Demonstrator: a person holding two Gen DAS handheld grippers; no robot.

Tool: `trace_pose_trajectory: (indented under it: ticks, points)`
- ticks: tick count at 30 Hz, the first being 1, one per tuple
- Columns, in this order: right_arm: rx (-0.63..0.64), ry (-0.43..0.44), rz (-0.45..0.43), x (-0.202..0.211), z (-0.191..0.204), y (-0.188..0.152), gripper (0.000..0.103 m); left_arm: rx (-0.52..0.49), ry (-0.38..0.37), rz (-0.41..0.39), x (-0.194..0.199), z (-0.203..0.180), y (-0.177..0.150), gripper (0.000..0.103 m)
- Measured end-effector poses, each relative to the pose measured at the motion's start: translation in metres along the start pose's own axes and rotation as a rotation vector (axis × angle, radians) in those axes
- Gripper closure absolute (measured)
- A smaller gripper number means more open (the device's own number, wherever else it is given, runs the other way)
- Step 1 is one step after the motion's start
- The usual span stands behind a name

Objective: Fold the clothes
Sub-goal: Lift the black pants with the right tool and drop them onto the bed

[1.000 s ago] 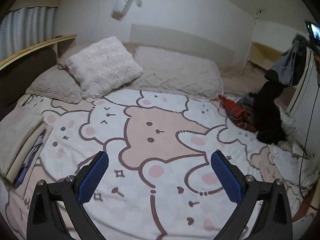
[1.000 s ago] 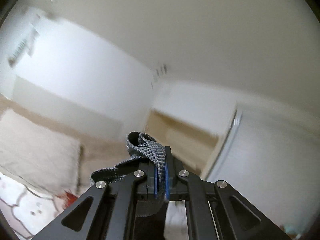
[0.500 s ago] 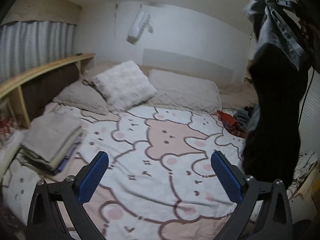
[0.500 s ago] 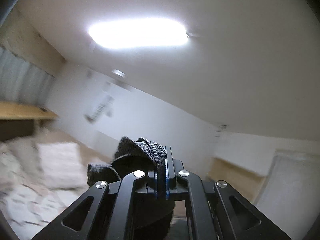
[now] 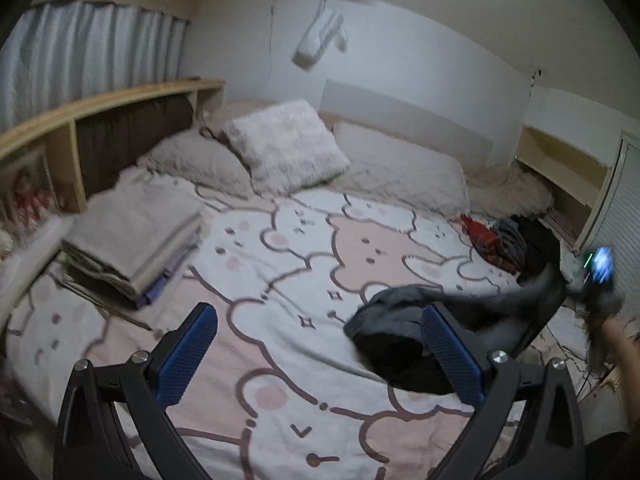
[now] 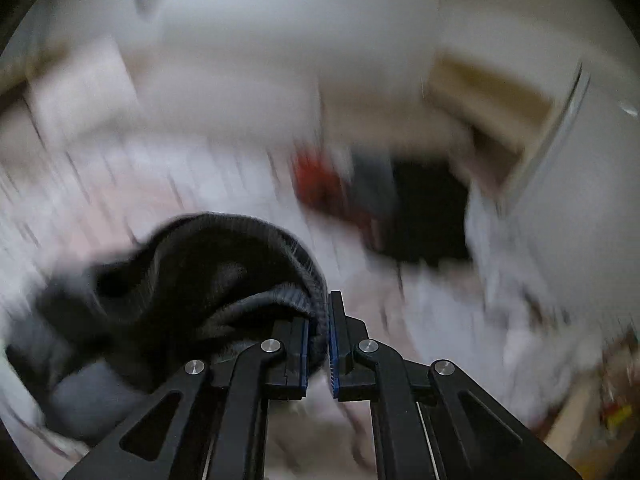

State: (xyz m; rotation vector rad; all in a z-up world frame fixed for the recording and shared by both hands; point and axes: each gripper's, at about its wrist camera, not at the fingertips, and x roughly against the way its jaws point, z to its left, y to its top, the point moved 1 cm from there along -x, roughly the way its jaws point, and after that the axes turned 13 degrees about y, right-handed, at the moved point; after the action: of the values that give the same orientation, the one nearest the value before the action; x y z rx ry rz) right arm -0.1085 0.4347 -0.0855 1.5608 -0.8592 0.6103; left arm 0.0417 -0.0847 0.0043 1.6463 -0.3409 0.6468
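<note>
Moved since earlier frame: dark garment (image 5: 404, 344), then hanging from raised right gripper (image 6: 318, 338), now heaped on bear-print bedspread (image 5: 280, 280) at right side, just ahead of left gripper (image 5: 320, 354).
Folded stack (image 5: 132, 240): left edge of bed.
Unsorted clothes pile (image 5: 504, 244): far right.
Left gripper: jaws wide apart, empty.
Right gripper: jaws just been opening, narrow gap, ribbed hem of garment between pads; contact unclear through blur.

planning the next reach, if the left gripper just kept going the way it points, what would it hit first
Probably the bear-print bedspread, bare between the open left gripper fingers. The dark garment lies just off that line, behind the right finger; depth is hard to judge.
</note>
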Motion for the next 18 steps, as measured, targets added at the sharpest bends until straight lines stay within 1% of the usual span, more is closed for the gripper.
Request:
trace_pose_trajectory:
  ticks: [1,2,3,4,6,7,8,9,10,11,12,14,15,16,18]
  points:
    - [-0.024,-0.020,0.084,-0.030,-0.008,-0.017,0.078,-0.008,-0.002,0.006,-0.006,-0.003,-0.002,0.000]
    - [-0.039,-0.054,0.114,-0.044,-0.012,-0.029,0.051,-0.019,-0.002,0.008,-0.013,-0.008,-0.004,0.000]
    - [-0.054,-0.089,0.143,-0.058,-0.017,-0.041,0.041,-0.025,-0.003,0.006,-0.017,-0.012,-0.005,0.000]
    - [-0.063,-0.120,0.170,-0.070,-0.022,-0.053,0.041,-0.031,-0.004,0.003,-0.021,-0.015,-0.006,0.000]
    - [-0.048,-0.146,0.179,-0.069,-0.031,-0.067,0.041,-0.033,-0.005,-0.005,-0.029,-0.018,-0.008,0.000]
    - [-0.063,-0.162,0.156,-0.058,-0.034,-0.067,0.041,-0.030,0.000,-0.006,-0.031,-0.018,-0.010,0.000]
    - [-0.096,-0.180,0.102,-0.036,-0.039,-0.070,0.040,-0.022,0.006,-0.003,-0.034,-0.018,-0.012,0.000]
    - [-0.122,-0.170,0.041,-0.020,-0.036,-0.068,0.040,-0.014,0.007,0.001,-0.036,-0.018,-0.014,0.000]
    - [-0.142,-0.128,-0.046,0.002,-0.029,-0.067,0.040,-0.007,0.008,0.005,-0.038,-0.018,-0.015,0.000]
    - [-0.135,-0.052,-0.102,0.025,-0.015,-0.071,0.040,-0.001,0.010,0.007,-0.038,-0.019,-0.016,0.000]
    - [-0.099,0.081,-0.147,0.039,0.006,-0.065,0.040,0.003,0.013,0.009,-0.039,-0.020,-0.017,0.000]
    - [-0.007,0.316,-0.161,0.051,0.053,-0.054,0.040,0.000,0.019,0.009,-0.038,-0.020,-0.017,0.000]
    - [0.038,0.408,-0.153,0.052,0.074,-0.046,0.041,-0.002,0.020,0.008,-0.037,-0.020,-0.016,0.000]
    - [0.093,0.491,-0.141,0.051,0.100,-0.039,0.041,-0.004,0.022,0.007,-0.037,-0.020,-0.016,0.000]
    - [0.224,0.627,-0.101,0.042,0.155,-0.025,0.041,-0.002,0.028,0.001,-0.035,-0.016,-0.016,0.000]
